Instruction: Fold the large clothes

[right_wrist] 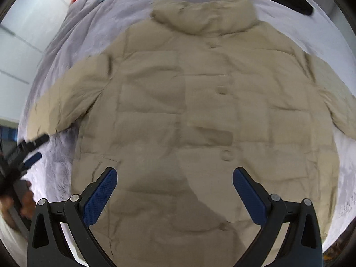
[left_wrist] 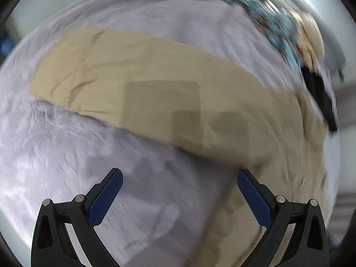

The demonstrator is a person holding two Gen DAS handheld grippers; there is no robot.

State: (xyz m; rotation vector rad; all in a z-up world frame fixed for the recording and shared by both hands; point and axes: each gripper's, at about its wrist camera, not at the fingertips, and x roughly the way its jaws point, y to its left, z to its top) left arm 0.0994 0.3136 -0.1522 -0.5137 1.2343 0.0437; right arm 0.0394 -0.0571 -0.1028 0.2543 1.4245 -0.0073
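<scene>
Lying spread flat and front-up on the fuzzy lilac blanket (right_wrist: 57, 162), the beige puffer jacket (right_wrist: 200, 111) has both sleeves out to the sides and its buttons closed, so by the look of it no fold has been made yet. The right gripper (right_wrist: 174, 178) hangs over the hem, jaws wide apart, holding nothing. The left gripper (left_wrist: 180, 180) is equally wide and empty, above the blanket beside the left sleeve (left_wrist: 138, 84). Sleeves and body all remain to fold.
</scene>
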